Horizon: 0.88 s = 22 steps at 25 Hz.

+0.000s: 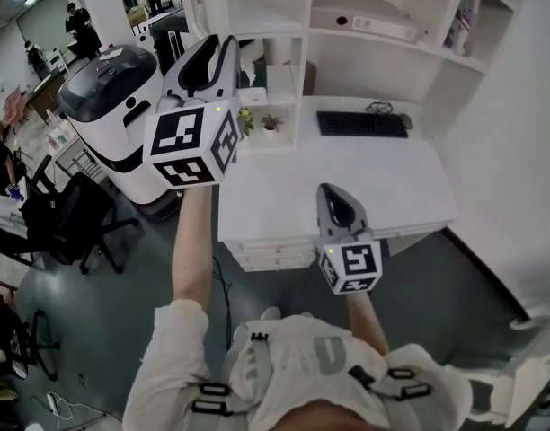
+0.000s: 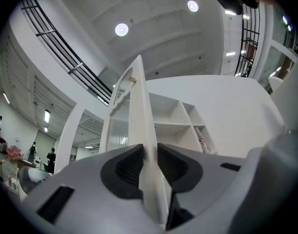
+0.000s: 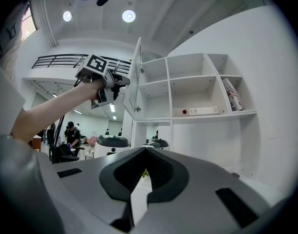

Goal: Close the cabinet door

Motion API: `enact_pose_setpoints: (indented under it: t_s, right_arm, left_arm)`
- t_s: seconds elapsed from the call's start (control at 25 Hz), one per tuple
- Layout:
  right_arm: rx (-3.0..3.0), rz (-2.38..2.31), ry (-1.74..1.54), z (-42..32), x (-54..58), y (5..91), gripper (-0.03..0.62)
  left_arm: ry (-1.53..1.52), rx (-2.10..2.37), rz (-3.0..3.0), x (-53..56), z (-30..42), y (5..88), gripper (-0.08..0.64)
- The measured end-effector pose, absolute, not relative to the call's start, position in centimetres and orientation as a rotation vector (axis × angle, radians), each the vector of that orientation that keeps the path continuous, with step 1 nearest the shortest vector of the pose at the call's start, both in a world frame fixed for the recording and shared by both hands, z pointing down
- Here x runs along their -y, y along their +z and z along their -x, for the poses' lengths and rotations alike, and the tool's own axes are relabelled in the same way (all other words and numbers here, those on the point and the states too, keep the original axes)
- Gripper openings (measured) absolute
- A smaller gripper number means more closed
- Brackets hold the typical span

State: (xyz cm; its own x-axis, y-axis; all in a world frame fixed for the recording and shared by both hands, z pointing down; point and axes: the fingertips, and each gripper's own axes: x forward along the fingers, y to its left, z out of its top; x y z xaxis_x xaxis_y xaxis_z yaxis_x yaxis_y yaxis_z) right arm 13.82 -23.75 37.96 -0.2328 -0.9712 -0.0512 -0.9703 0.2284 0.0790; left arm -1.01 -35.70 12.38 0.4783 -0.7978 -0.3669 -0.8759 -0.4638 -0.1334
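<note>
Two jaws of the left gripper [image 2: 149, 155] are clamped on the near, free edge of the tall white cabinet door with a ribbed glass panel [image 2: 138, 112]. Its thin edge runs up between the dark pads. The right gripper [image 3: 145, 169] hangs low over the white desk [image 1: 347, 182], its jaws drawn together on nothing, well apart from the door.

The door belongs to the upper left of the white open shelf unit [image 3: 190, 84], above the desk and left of the black keyboard [image 1: 361, 124].

For a good close, the person would probably carry the gripped edge rightward and away in an arc about the hinges. The wrist should turn with the panel so that the pads do not twist it. A pinch on the edge looks unlikely to last to the end, since the inner jaw could be caught between door and frame. Letting go a little short and pressing the outer face home seems safer. A slow finish would spare the glass a slam.

The door's long axis is upright. It stands swung wide, roughly square to the shelf front. The free edge points near, toward the person, and the hinged edge lies far, against the unit. The ribbed face looks left, and a small brownish knob [image 2: 133, 80] sits near the free edge.
</note>
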Motion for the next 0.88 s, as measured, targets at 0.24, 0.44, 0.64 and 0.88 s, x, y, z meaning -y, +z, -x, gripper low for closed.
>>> enact_pose_setpoints:
  t_s: [0.24, 0.44, 0.64, 0.88]
  right_arm:
    - [2.429, -1.979, -0.152, -14.5, 23.2, 37.9, 0.005]
    - [2.401, -2.019, -0.151, -15.6, 22.8, 37.8, 0.005]
    - [2.373, -2.049, -0.154, -17.0, 22.2, 37.7, 0.003]
    - [2.36, -2.062, -0.143, -17.4, 21.8, 37.8, 0.005]
  left_arm:
    - [0.351, -1.388, 2.449, 36.1, -0.6, 12.5, 0.086]
    - [0.331, -1.391, 2.437, 36.7, -1.8, 12.4, 0.08]
    - [0.335, -1.41, 2.421, 36.6, -2.0, 12.4, 0.08]
    - [0.314, -1.435, 2.382, 36.9, -2.4, 12.3, 0.089]
